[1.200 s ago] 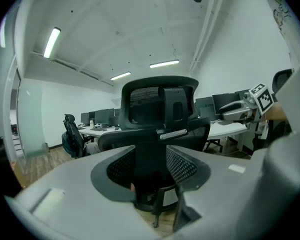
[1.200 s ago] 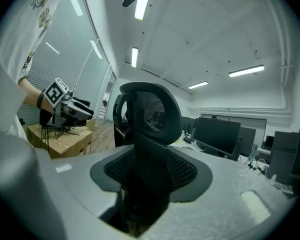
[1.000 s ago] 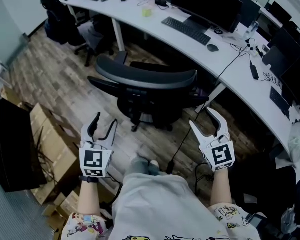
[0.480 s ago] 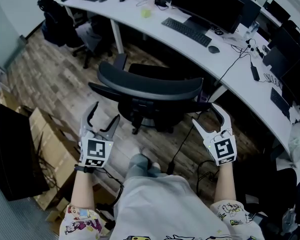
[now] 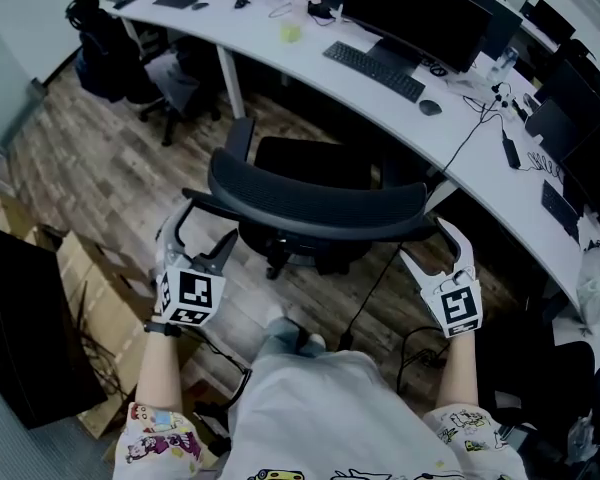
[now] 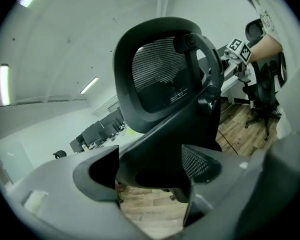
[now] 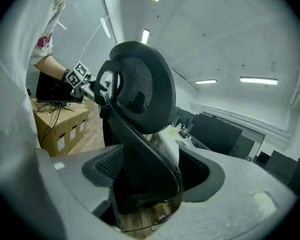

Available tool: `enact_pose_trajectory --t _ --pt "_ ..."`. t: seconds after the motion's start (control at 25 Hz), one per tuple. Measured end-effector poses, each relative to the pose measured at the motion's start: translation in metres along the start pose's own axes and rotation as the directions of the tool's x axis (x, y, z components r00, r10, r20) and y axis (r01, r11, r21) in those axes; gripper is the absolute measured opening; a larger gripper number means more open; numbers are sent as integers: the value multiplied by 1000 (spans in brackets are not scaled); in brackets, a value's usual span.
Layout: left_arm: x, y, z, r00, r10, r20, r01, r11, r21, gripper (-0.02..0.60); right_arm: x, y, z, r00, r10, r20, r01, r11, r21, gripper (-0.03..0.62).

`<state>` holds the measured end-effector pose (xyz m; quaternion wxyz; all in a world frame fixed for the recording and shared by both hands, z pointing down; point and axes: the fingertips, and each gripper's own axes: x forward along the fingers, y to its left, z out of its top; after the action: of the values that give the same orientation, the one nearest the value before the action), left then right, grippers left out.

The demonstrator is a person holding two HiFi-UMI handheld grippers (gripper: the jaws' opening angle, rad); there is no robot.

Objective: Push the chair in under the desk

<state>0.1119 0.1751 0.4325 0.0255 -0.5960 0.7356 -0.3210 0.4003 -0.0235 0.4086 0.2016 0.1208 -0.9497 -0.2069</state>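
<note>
A black office chair (image 5: pixel 315 208) with a mesh back stands pulled out from the curved white desk (image 5: pixel 280 43), its back towards me. My left gripper (image 5: pixel 202 233) is at the left end of the chair back and my right gripper (image 5: pixel 428 244) at the right end. Both pairs of jaws have just been opening and stand wide. In the left gripper view the chair's frame (image 6: pixel 160 84) sits between the jaws of the left gripper (image 6: pixel 150 170). In the right gripper view the chair's edge (image 7: pixel 140 99) runs between the jaws of the right gripper (image 7: pixel 152 176). No pad visibly presses on it.
Cardboard boxes (image 5: pixel 90 298) and a dark panel (image 5: pixel 25 308) stand at the left. A monitor (image 5: pixel 420 8), keyboard (image 5: pixel 373 56) and mouse (image 5: pixel 430 107) lie on the desk. A cable (image 5: pixel 365 298) trails over the wood floor. Another chair (image 5: pixel 170 78) stands further left.
Both grippers have moved forward to the two ends of the chair back, and their jaws have spread wider. The chair looms larger in the head view.
</note>
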Motion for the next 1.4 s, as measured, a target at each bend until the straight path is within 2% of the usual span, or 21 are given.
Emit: enact_pose_trajectory --t 0.24,0.4,0.72,1.4 --pt "14 15 -11 1000 -4 -18 5 998 57 385 9 1 -8 999 -7 -37 6 1000 -22 339" --pt "22 25 -17 1000 7 -31 -4 997 81 348 10 0 -7 1000 -9 -22 9 1000 -7 339" --pt "29 33 -20 999 12 -43 -2 973 230 302 19 -1 -5 999 14 -35 -15 1000 -26 350" --pt "85 71 -21 1000 -7 -8 9 966 259 287 66 -25 -4 998 -33 -51 34 999 1 341"
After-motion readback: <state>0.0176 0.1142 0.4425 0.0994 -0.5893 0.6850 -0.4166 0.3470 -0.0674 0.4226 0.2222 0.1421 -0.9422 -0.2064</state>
